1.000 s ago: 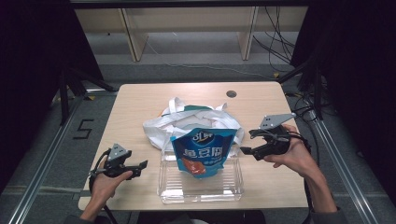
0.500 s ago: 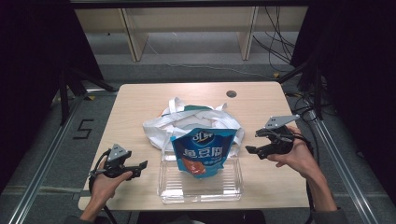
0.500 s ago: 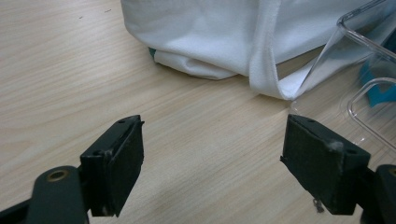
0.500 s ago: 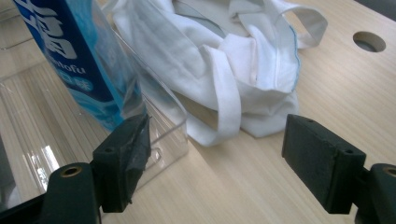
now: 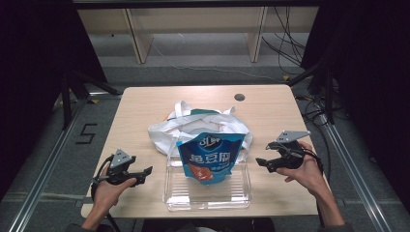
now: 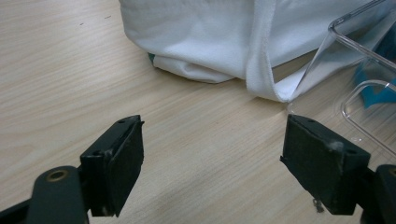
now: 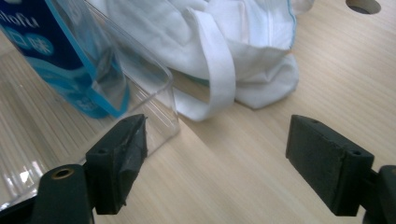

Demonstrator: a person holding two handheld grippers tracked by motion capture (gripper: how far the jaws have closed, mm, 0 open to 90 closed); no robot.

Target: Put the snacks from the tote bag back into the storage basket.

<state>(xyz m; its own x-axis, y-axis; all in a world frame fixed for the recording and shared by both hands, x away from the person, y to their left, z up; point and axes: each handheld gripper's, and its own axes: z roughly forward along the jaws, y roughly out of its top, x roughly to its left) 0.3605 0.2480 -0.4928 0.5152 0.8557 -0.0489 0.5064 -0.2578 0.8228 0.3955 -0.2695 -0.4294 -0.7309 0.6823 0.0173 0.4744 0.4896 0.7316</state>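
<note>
Wooden table [image 5: 145, 104]: white bag [image 5: 203, 126], blue pouch [image 5: 209, 157] marked "3L" in clear tray [image 5: 208, 195]; left gripper [image 5: 143, 174] spread, right gripper [image 5: 263, 157] just opening, empty.

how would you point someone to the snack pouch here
Start at the wooden table. At its near edge sits a clear tray. The pouch stands in it, leaning on the white bag behind: blue, glossy, printed with white lettering.

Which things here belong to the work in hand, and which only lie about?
In use: blue snack pouch standing in the clear bin; white tote bag behind it; left gripper and right gripper, both open.
Lying about: table hole; cables on the floor.
</note>
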